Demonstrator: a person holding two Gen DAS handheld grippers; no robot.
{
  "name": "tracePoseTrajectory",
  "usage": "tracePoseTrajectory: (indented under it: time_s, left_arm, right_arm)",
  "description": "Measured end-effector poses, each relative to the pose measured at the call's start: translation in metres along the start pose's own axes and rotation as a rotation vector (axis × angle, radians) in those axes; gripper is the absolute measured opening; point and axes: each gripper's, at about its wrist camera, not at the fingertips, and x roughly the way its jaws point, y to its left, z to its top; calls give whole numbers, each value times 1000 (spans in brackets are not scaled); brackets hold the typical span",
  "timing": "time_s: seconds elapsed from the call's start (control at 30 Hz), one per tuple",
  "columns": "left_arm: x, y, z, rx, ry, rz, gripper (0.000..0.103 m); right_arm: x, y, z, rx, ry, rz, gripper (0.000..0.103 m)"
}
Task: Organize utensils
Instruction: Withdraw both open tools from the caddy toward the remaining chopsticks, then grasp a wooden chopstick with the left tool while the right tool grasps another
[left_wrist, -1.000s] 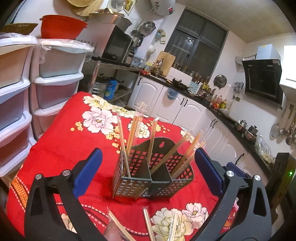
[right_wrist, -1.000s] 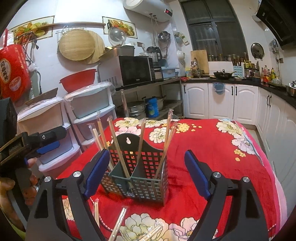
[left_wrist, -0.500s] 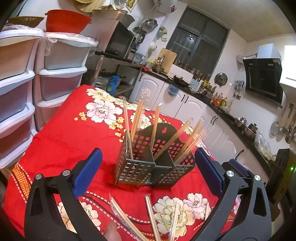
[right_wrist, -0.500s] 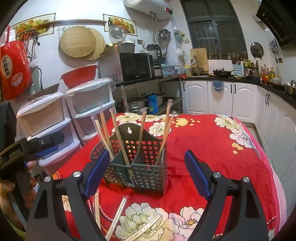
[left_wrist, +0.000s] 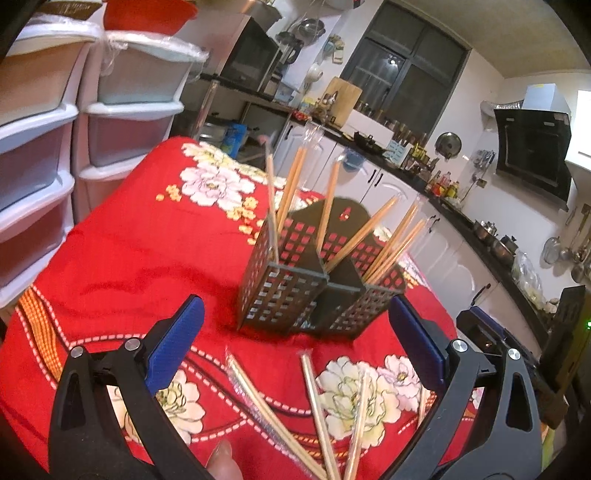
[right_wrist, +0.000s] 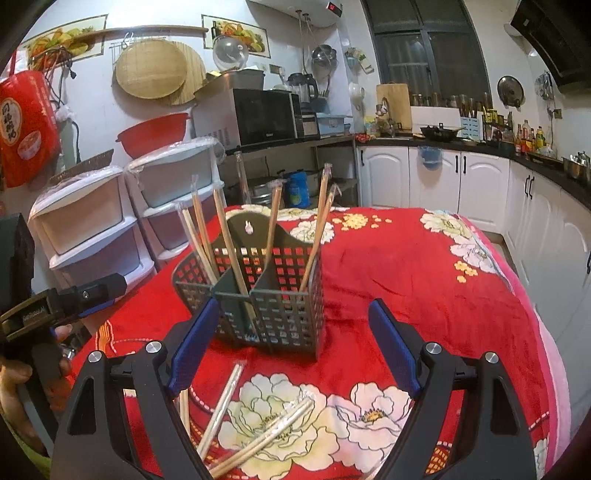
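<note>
A dark grey perforated utensil holder (left_wrist: 317, 291) (right_wrist: 269, 299) stands on the red flowered tablecloth (left_wrist: 140, 251) (right_wrist: 417, 280), with several wrapped chopstick pairs (left_wrist: 291, 192) (right_wrist: 225, 240) upright in its compartments. More wrapped chopsticks (left_wrist: 317, 410) (right_wrist: 255, 432) lie loose on the cloth in front of it. My left gripper (left_wrist: 295, 339) is open and empty, just short of the holder, above the loose chopsticks. My right gripper (right_wrist: 295, 347) is open and empty, also facing the holder. The left gripper also shows at the left edge of the right wrist view (right_wrist: 66, 299).
White plastic drawer units (left_wrist: 70, 122) (right_wrist: 110, 229) stand beside the table's left side. White cabinets and a dark counter (right_wrist: 480, 173) run along the back and right. A microwave (right_wrist: 258, 114) sits on a shelf behind.
Both grippers have drawn back and tilted down a little, so the holder sits farther off and more of the loose chopsticks on the cloth show. Both stay open.
</note>
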Motion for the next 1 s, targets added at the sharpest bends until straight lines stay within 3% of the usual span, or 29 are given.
tracePoseTrajectory:
  time_s: [1.0]
  left_arm:
    - [30,25,-60,2,182,43,91]
  right_arm:
    - [26,7,-69,-2,196,11,80]
